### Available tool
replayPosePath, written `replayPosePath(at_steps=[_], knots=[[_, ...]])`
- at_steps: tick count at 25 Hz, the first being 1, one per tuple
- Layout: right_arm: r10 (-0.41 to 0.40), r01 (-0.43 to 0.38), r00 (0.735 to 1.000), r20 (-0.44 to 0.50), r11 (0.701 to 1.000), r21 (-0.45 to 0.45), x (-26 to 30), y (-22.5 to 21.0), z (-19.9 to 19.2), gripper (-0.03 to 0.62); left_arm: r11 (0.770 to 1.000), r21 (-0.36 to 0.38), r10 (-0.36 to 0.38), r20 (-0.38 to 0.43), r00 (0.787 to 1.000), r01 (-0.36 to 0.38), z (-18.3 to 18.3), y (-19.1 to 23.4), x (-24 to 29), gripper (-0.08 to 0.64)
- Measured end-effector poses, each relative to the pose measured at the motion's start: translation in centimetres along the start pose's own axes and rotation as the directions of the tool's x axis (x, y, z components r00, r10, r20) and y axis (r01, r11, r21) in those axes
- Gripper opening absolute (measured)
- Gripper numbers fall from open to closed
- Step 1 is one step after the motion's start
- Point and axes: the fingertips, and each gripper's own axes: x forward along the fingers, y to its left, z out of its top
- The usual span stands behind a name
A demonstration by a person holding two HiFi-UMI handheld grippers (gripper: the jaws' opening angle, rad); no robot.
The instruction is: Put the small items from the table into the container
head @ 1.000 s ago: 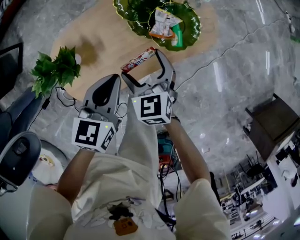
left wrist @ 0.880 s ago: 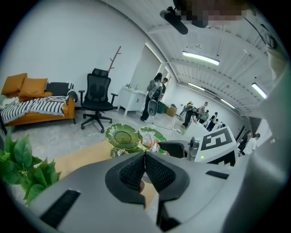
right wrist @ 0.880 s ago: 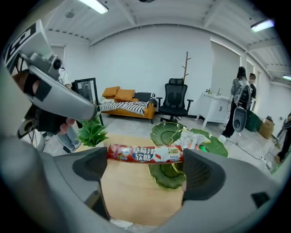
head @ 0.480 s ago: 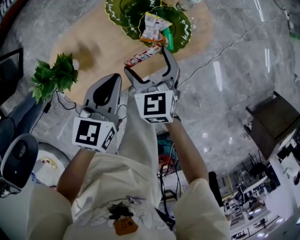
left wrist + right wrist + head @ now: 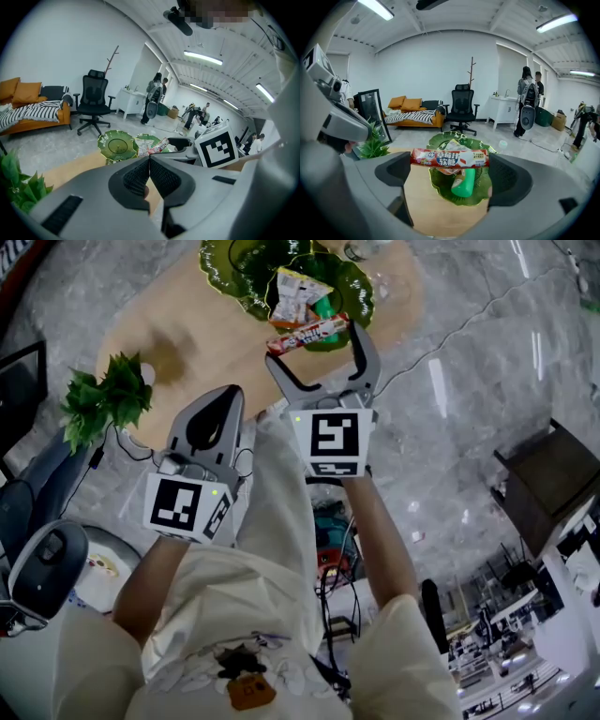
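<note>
A long red candy bar (image 5: 307,333) is clamped by its two ends between the jaws of my right gripper (image 5: 319,336), which holds it just above the near rim of the green leaf-shaped dish (image 5: 361,292). In the right gripper view the candy bar (image 5: 450,158) spans the jaws of that gripper (image 5: 450,171), over the dish (image 5: 437,186), which holds a green tube (image 5: 464,183) and a snack packet (image 5: 454,146). My left gripper (image 5: 225,395) hangs back over the table's near edge, shut with nothing in it; its jaws (image 5: 149,161) meet.
The wooden table (image 5: 187,343) carries a second green dish (image 5: 230,263) at the back. A leafy plant (image 5: 108,395) stands at its left end. A cable (image 5: 469,324) runs across the marble floor to the right, and a dark box (image 5: 548,484) stands farther right.
My right gripper has carried the candy bar forward from the table's near edge to over the green dish. The left gripper has stayed where it was.
</note>
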Motion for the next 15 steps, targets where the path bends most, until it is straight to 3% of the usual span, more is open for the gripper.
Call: replayPosePath(at_steps=[15], knots=[[0.042, -0.041, 0.998, -0.054, 0.999, 0.016, 2.7, -4.5, -0.7, 0.531, 1.0, -0.003, 0.004, -0.016, 1.0, -0.004, 0.5, -0.9, 2.4, 0.009]])
